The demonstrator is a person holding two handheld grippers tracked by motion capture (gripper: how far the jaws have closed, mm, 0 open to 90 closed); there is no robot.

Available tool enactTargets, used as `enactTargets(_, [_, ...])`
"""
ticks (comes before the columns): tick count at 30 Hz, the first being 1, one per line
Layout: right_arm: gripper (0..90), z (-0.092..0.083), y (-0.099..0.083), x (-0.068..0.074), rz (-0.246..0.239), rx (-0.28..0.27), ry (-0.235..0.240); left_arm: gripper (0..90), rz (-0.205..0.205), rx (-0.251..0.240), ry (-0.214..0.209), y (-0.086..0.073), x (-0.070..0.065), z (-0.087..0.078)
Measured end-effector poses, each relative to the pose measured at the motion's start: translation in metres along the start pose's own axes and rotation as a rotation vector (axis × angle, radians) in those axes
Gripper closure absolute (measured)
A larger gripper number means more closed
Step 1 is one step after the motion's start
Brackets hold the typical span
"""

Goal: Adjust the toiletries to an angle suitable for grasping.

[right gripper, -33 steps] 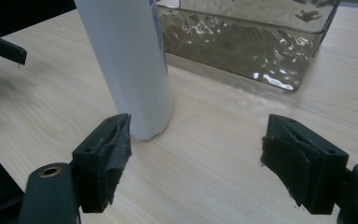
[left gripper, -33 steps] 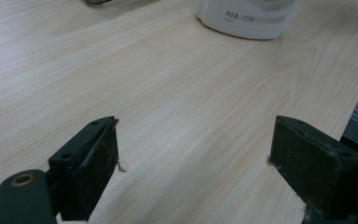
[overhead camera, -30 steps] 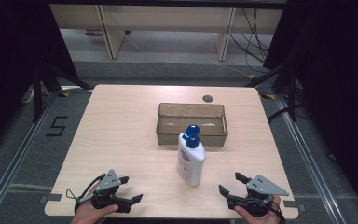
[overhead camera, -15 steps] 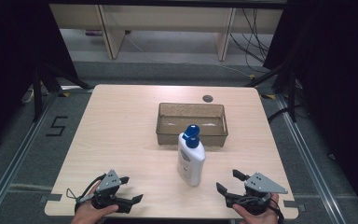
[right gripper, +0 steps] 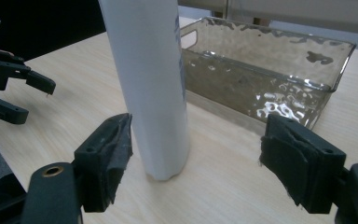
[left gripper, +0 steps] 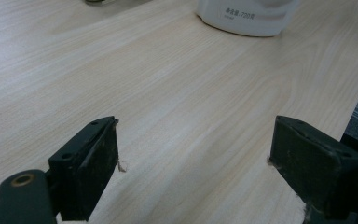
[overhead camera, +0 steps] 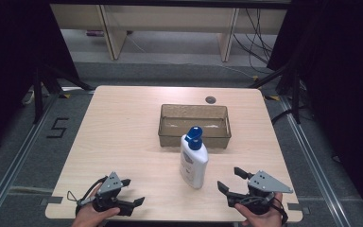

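Jaws on the right gripper (overhead camera: 231, 180) stood wide apart and empty, gap aimed at the lotion bottle (overhead camera: 194, 161); in the right gripper view the bottle (right gripper: 149, 84) sat just ahead of the pads, nearer the left-hand one, not touching either. Against the frames a second back, that gripper had crept slightly toward the bottle, so the approach looked under way, grasp not yet started. Left gripper (overhead camera: 132, 191) also gaped open, nothing held, parked well off the bottle's other side and unmoved. Bottle stood upright on the table (overhead camera: 123, 137), blue pump cap up, just in front of the clear tray (overhead camera: 194, 124). Tray looked empty, likely the drop target.
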State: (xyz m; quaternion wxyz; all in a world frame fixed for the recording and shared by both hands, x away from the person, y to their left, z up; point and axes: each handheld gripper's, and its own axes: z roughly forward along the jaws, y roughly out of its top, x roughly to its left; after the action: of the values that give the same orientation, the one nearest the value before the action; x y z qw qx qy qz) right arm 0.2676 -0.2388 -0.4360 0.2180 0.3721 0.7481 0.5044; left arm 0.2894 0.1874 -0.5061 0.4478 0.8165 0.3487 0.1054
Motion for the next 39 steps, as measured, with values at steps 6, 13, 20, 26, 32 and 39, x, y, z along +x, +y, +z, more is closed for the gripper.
enactTargets(6, [24.9, -0.003, 0.013, 0.002, -0.005, -0.024, 0.014, 14.9, -0.017, -0.016, -0.003, 0.000, -0.001, 0.001])
enactTargets(13, [24.6, 0.000, 0.026, -0.001, -0.043, -0.038, -0.006, 14.8, -0.006, 0.003, -0.008, 0.000, -0.001, 0.000])
enactTargets(20, [23.7, 0.005, 0.039, 0.004, -0.051, -0.046, 0.018, 14.8, -0.014, 0.006, -0.001, 0.000, -0.001, 0.000])
enactTargets(26, [20.5, 0.006, 0.052, 0.008, -0.088, -0.067, 0.026, 14.8, -0.013, 0.005, -0.001, 0.000, -0.001, 0.000])
enactTargets(32, [17.8, 0.009, 0.064, 0.014, -0.112, -0.079, 0.039, 14.9, -0.007, 0.003, -0.007, 0.000, -0.001, 0.000])
enactTargets(39, [17.1, 0.014, 0.072, 0.015, -0.102, -0.104, 0.057, 14.8, -0.007, 0.000, -0.007, 0.000, -0.001, 0.000])
